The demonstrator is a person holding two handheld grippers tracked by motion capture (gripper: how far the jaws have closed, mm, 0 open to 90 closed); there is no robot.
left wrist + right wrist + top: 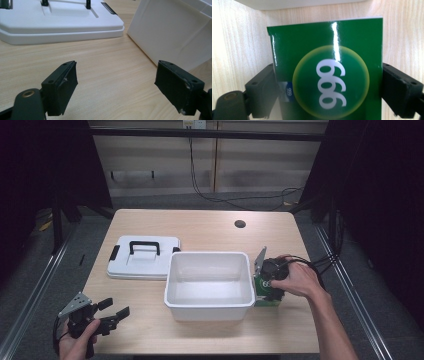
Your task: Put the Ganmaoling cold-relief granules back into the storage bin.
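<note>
A glossy green cardboard box (329, 67) printed with a white "999" in a yellow-ringed circle sits on the pale wooden table (200, 330) at centre right of the high view, just beside the open white plastic bin (209, 307). The right tongs (329, 92) flank it, both jaws at its sides, apparently clamped on it; the grasping step looks in hand. Next comes a lift over the bin's rim. At lower left, the left tongs (111, 312) wait, jaws apart.

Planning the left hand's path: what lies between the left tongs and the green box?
The white bin stands between left tongs and green box, seen in the high view.
</note>
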